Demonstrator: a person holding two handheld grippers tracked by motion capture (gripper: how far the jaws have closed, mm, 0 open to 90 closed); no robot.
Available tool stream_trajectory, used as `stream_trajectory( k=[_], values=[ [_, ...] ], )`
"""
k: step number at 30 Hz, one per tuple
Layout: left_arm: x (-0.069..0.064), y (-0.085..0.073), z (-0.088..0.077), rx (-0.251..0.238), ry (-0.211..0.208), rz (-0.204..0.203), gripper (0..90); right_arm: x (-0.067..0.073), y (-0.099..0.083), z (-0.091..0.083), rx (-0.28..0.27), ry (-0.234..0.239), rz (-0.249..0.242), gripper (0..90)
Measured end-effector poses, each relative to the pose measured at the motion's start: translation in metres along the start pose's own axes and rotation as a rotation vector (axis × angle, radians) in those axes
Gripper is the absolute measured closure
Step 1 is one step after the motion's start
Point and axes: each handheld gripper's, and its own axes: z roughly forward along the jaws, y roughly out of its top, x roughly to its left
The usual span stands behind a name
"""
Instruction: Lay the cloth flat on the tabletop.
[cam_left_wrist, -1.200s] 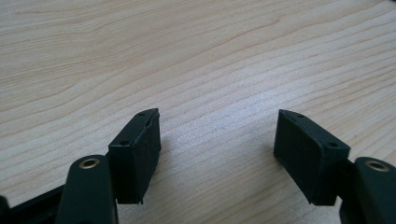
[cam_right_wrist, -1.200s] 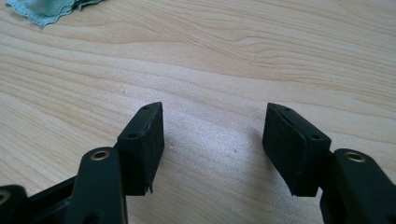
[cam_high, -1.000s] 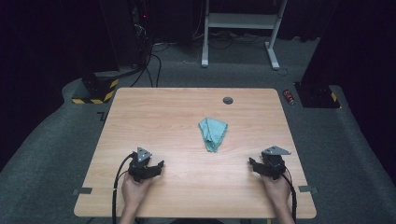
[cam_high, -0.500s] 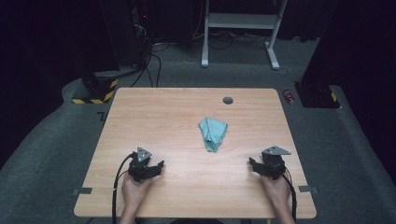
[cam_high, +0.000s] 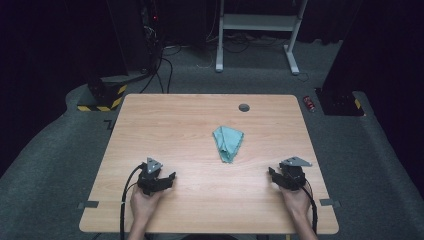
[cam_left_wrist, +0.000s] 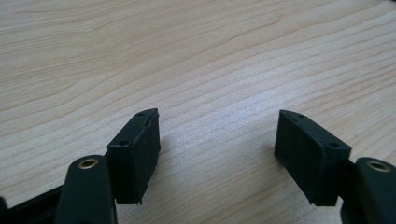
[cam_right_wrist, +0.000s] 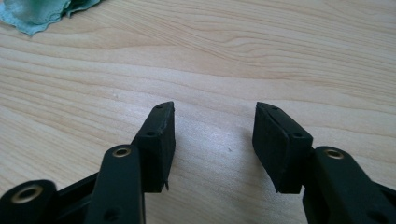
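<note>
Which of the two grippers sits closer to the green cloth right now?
The right gripper: the green cloth lies right of the table's middle, and its corner shows in the right gripper view.

Red can (cam_high: 309, 103) on grey floor (cam_high: 60, 165)

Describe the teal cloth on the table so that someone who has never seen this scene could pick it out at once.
Start at the light wooden table and move to its middle, slightly right of centre and nearer than the small dark round hole by the far edge. The cloth lies there crumpled into a rough wedge, well ahead of both grippers. It is the one soft, teal thing on the bare wood.
</note>
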Motion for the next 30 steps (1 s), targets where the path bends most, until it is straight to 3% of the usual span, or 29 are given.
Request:
stream_trajectory(
  k=[5,14,30],
  values=[
    [0.0,0.0,0.0,0.001,0.0,0.0,31.4,0.008,0.002,-0.001,-0.017,0.008,-0.036,53.8],
    [0.0,0.0,0.0,0.0,-0.001,0.0,31.2,0.023,0.012,0.007,-0.013,0.073,-0.074,54.1],
    [0.0,0.0,0.0,0.0,-0.001,0.001,31.1,0.04,0.033,0.017,-0.026,0.147,-0.096,53.8]
  ],
)
